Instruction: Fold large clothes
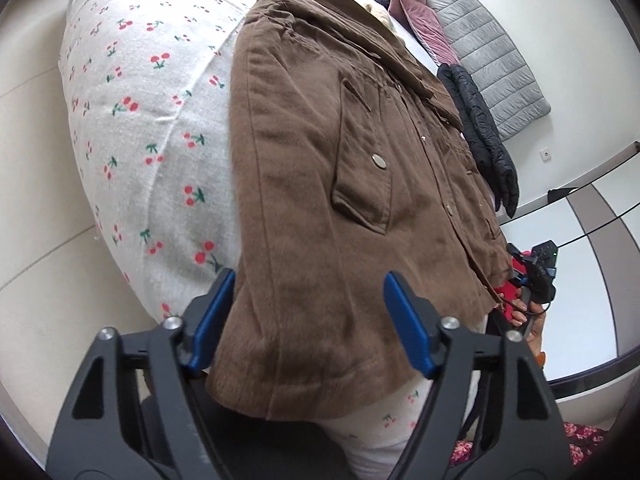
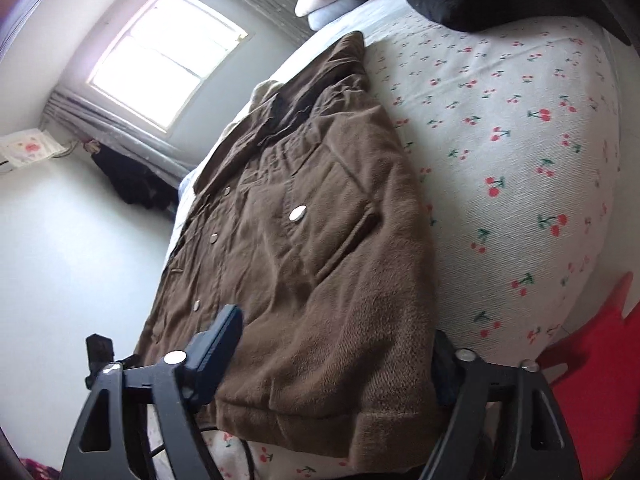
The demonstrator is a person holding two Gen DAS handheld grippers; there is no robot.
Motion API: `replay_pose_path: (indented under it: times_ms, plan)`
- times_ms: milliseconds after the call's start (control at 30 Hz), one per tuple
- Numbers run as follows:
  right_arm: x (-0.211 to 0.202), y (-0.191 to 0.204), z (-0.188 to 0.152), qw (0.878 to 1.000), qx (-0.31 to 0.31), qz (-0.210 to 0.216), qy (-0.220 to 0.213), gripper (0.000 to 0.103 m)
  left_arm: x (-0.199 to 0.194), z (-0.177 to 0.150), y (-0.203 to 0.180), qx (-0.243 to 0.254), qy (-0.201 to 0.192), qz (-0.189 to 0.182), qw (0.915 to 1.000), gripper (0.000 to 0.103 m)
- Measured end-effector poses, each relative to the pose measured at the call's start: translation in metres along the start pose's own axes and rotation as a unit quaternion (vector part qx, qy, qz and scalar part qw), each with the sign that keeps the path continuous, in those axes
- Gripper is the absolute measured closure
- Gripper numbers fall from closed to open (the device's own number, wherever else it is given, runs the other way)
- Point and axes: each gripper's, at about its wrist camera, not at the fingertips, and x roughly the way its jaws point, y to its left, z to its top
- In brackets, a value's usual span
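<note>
A brown jacket (image 1: pixel 340 160) with snap buttons and flap pockets lies folded narrow, front up, on a cherry-print bed sheet (image 1: pixel 160 120). My left gripper (image 1: pixel 310 316) stands open over its near hem, one blue finger (image 1: pixel 212 312) at the jacket's left edge and the other resting on the cloth. In the right wrist view the same jacket (image 2: pixel 320 240) fills the middle. My right gripper (image 2: pixel 332 356) is open across the hem's other corner; its left finger (image 2: pixel 224 340) lies on top and its right finger is mostly hidden beside the jacket's edge.
A black puffer jacket (image 1: pixel 484 136) lies beyond the brown one, near pink pillows (image 1: pixel 420 12) and a grey quilted mat (image 1: pixel 488 52). A bright window (image 2: pixel 168 56) and dark hanging clothes (image 2: pixel 132 180) are on the far wall. A red object (image 2: pixel 600 380) sits by the bed's near edge.
</note>
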Motion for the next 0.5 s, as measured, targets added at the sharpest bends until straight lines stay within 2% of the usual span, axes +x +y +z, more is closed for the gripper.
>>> replay_pose_path:
  times_ms: [133, 167, 233, 333, 433, 500]
  plan:
    - [0.008, 0.01, -0.001, 1.0, -0.015, 0.008, 0.023, 0.053, 0.005, -0.008, -0.001, -0.027, 0.021, -0.077, 0.9965, 0.051]
    - [0.01, 0.012, -0.001, 0.999, -0.016, 0.011, 0.028, 0.059, 0.008, -0.01, -0.004, -0.028, 0.023, -0.082, 0.996, 0.051]
    - [0.016, 0.016, -0.002, 0.999, -0.019, 0.015, 0.035, 0.065, 0.011, -0.011, -0.01, -0.019, 0.021, -0.068, 0.9973, 0.052]
    - [0.018, 0.024, -0.002, 0.999, -0.029, 0.0, 0.027, 0.075, 0.009, -0.011, -0.014, -0.027, 0.018, -0.053, 0.9981, 0.071]
    - [0.009, 0.045, -0.004, 0.998, -0.065, -0.026, 0.001, 0.081, 0.003, -0.01, -0.02, -0.03, 0.006, -0.058, 0.9979, 0.077]
    - [0.001, 0.057, -0.003, 0.997, -0.077, -0.028, -0.017, 0.082, -0.002, -0.008, -0.025, -0.028, -0.009, -0.065, 0.9974, 0.078]
